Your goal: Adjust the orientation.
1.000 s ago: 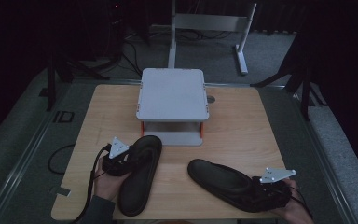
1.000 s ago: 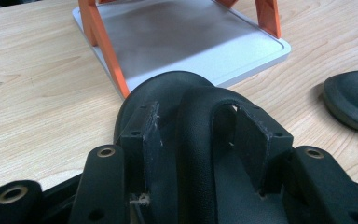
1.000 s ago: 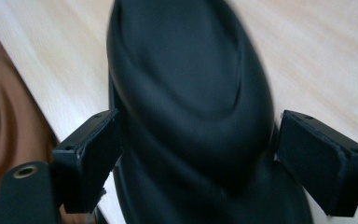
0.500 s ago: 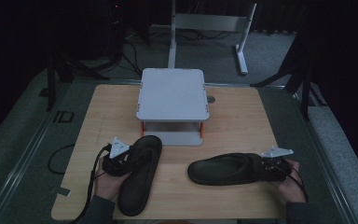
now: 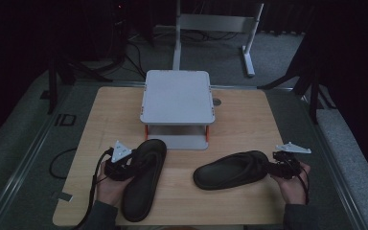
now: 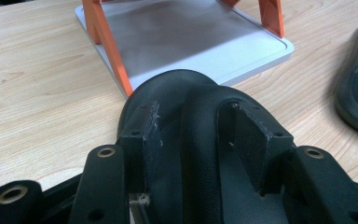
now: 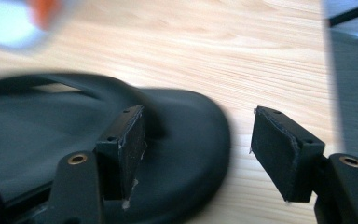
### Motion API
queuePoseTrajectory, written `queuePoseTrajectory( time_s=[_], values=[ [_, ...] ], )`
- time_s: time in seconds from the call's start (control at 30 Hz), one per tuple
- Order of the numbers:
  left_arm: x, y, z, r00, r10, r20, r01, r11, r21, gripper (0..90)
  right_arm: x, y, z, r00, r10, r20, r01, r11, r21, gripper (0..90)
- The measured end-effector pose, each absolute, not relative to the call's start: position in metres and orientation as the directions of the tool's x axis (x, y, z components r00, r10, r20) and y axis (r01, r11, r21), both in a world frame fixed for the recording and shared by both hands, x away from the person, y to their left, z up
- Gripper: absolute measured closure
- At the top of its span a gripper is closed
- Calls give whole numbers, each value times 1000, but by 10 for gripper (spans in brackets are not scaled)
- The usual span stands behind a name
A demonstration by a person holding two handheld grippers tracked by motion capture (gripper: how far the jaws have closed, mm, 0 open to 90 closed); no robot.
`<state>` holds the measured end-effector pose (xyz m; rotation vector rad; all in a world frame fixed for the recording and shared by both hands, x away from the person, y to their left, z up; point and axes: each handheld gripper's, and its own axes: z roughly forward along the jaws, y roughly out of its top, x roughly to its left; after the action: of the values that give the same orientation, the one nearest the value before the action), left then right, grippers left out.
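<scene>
A dark room with cables and a metal stand on the floor surrounds a pale wooden counter [image 5: 239, 120]. At its far middle stands a grey 2-tier rack [image 5: 177, 96] on orange legs.

2 black slippers lie on the near half. The left slipper [image 5: 143, 179] runs lengthwise from near to far, leaning a little to the right, with one rounded end toward the rack's base. The left tool [image 5: 124, 167] is clamped on this slipper's strap; in the left gripper view the pads [image 6: 142, 140] press on the strap from both sides.

The right slipper [image 5: 235, 168] lies crosswise, its long axis running left to right along the counter. The right tool [image 5: 274, 167] sits at its right-hand end. Its jaws have just been closing and stand apart: in the right gripper view one pad [image 7: 121, 149] hangs over the sole's rounded end, the other [image 7: 279, 151] over bare wood beside it, neither pressing on it.
</scene>
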<state>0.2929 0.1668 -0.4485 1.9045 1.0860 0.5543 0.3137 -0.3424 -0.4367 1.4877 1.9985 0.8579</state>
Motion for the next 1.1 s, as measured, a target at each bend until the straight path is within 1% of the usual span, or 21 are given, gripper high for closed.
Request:
queuePoseTrajectory(
  time_s=[0.03,0.07,0.1,0.13,0.23,0.27,0.4,0.43,0.5,0.57,0.67,0.77,0.83,0.9,0.93,1.0,1.03,1.1],
  values=[
    [293,167,-448,524,851,-32,473,-259,842,507,311,-340,-435,-296,955,17,637,185,748,345],
    [293,165,-449,529,848,-31,473,-265,840,507,311,-340,-435,-296,955,17,637,185,748,344],
    [293,165,-449,530,847,-31,473,-265,840,507,306,-328,-435,-317,947,48,626,171,761,335],
    [293,164,-449,531,847,-30,472,-266,840,507,305,-323,-437,-322,946,39,627,182,758,325],
    [293,164,-449,533,846,-30,473,-268,839,507,307,-316,-442,-318,948,30,641,191,743,326],
    [293,164,-450,533,845,-32,473,-267,840,507,310,-315,-445,-290,955,56,654,155,740,330],
    [293,164,-450,533,846,-33,476,-267,838,507,316,-311,-447,-288,954,83,674,141,725,340],
    [293,164,-450,533,845,-32,476,-268,838,507,321,-301,-451,-302,952,54,689,178,703,362],
    [293,163,-450,535,844,-33,475,-268,838,507,322,-294,-451,-295,955,-8,682,216,699,396],
    [293,162,-451,535,844,-34,477,-269,837,507,324,-290,-451,-327,945,2,669,230,706,442],
    [293,160,-452,541,840,-33,475,-273,836,507,323,-275,-449,-424,905,-20,627,309,715,529],
    [293,158,-451,546,837,-32,471,-275,838,507,322,-257,-448,-501,865,-12,589,351,728,618],
    [292,157,-450,551,834,-30,469,-280,838,507,323,-242,-447,-551,834,-8,565,380,732,656],
    [291,157,-450,554,832,-30,466,-280,839,507,323,-235,-447,-569,822,-7,555,390,735,671],
    [290,156,-450,556,830,-29,464,-282,840,508,324,-219,-446,-601,799,3,539,403,740,674],
    [289,155,-450,558,830,-25,463,-286,839,508,324,-214,-446,-605,796,-5,533,411,740,659],
    [287,153,-449,563,826,-26,460,-287,840,508,324,-208,-444,-615,788,-24,519,428,740,595],
    [283,152,-448,569,822,-18,453,-295,841,511,325,-208,-443,-616,787,-35,517,437,736,498]
  ],
)
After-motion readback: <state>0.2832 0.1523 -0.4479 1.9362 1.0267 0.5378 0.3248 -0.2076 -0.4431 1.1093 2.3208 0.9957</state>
